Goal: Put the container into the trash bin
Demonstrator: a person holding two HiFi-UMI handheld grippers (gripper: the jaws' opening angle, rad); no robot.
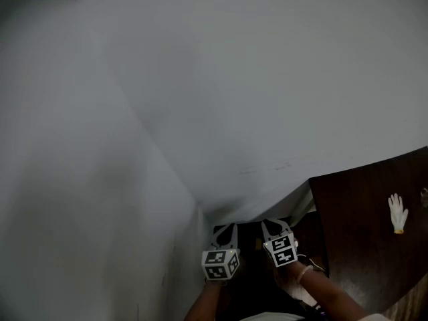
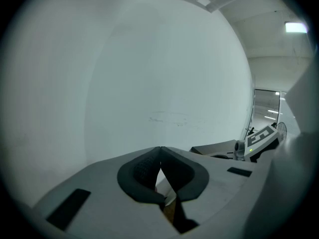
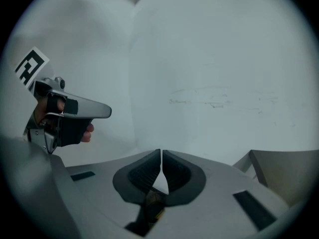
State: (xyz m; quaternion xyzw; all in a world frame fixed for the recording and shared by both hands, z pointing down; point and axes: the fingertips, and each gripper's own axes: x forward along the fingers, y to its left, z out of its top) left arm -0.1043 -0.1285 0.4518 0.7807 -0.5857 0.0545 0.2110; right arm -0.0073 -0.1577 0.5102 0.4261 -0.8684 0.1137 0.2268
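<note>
White wall [image 1: 234,79] faces left tongs [image 1: 225,229], right tongs [image 1: 274,225].

Left claw [image 1: 225,231] beside right claw [image 1: 273,227]; white glove [image 1: 398,212] on dark table [image 1: 361,253]

Container and trash bin cannot be made out in any view.
</note>
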